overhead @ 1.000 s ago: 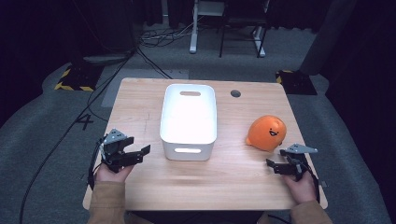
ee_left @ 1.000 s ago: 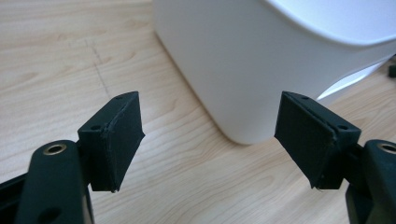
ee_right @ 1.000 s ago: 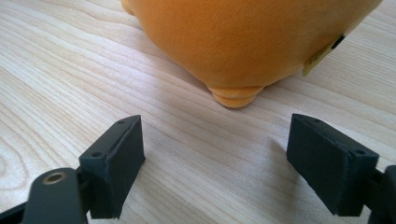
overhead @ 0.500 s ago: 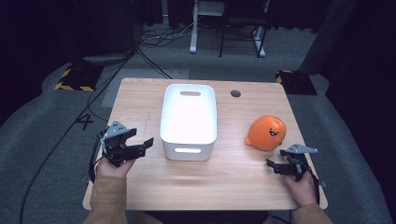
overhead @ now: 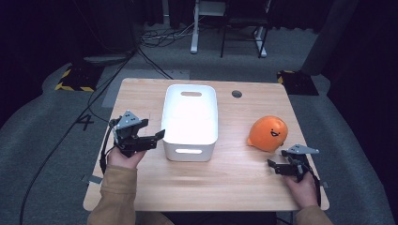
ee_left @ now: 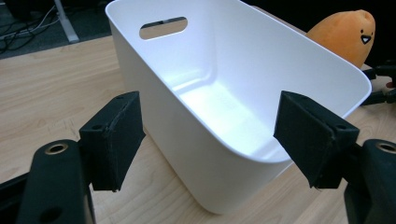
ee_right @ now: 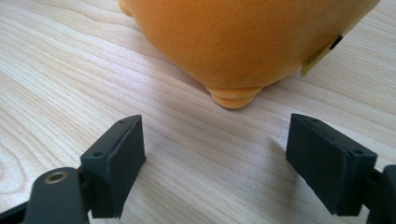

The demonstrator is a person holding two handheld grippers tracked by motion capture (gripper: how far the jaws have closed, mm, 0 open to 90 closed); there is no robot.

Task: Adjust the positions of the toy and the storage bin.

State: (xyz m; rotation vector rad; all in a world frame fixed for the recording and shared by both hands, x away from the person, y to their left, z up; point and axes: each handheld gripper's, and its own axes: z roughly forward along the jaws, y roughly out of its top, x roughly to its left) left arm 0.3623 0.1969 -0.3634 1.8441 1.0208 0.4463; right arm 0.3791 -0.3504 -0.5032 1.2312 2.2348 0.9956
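A white plastic bin [overhead: 190, 119] with handle slots stands empty in the middle of the wooden table; its inside [ee_left: 219, 88] shows in the left gripper view. My left gripper [overhead: 157, 138] hovers open just left of the bin's near left corner, jaws pointing at its wall, nothing between them. An orange plush toy [overhead: 267, 133] with a smiling face lies right of the bin, and is also seen past it [ee_left: 343, 30]. My right gripper [overhead: 274, 166] rests open low over the table just in front of the plush [ee_right: 243, 42], apart from it.
The wooden table [overhead: 234, 187] has a round cable hole [overhead: 237, 93] at the back right. Beyond the table are cables, desk legs and black-and-yellow floor ramps on grey carpet. Bare tabletop lies in front of the bin.
My left gripper has risen and moved right, closer to the bin's near left corner. The right gripper, bin and plush have stayed put.
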